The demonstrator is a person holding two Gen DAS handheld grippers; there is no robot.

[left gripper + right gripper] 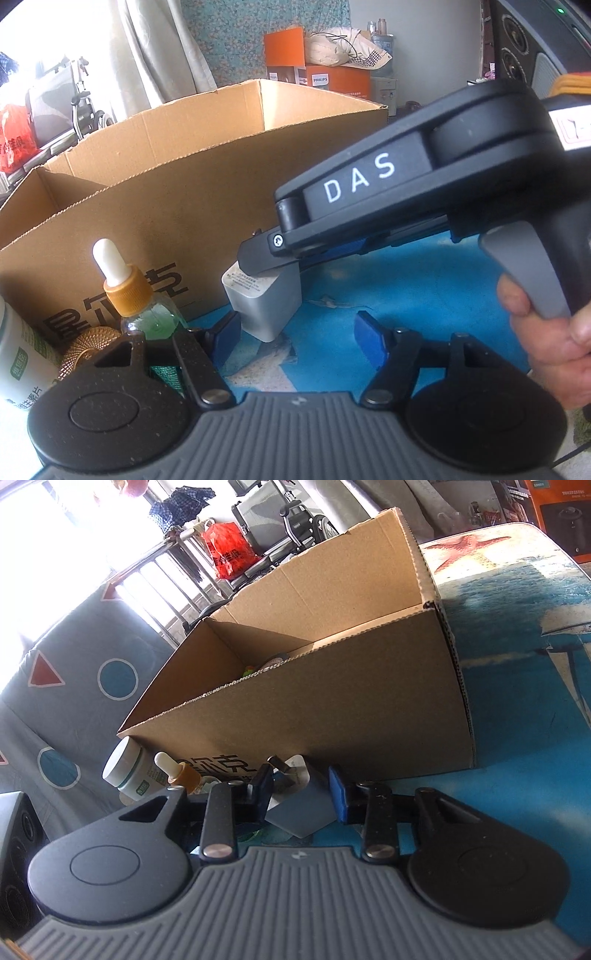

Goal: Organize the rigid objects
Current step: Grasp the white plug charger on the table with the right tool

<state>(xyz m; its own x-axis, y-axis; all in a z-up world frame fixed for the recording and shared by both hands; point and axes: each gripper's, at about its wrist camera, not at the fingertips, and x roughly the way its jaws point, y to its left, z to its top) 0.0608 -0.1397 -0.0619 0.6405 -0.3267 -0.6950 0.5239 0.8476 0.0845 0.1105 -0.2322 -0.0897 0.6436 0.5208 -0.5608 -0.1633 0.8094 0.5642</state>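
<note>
Firmly, right claw (303, 794) narrowed around the grey adapter (299, 812); left claw (295, 336) wide, empty.

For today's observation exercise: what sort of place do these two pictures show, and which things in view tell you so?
Probably a lived-in room at home, used for storage too. A curtain hangs by a bright window, a folded wheelchair stands behind, and stacked appliance boxes sit against the wall.

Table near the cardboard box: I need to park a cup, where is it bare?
Bare: the blue tablecloth right of the cardboard box. Crowded: the box's front left, with white charger, dropper bottle, white jar.
</note>
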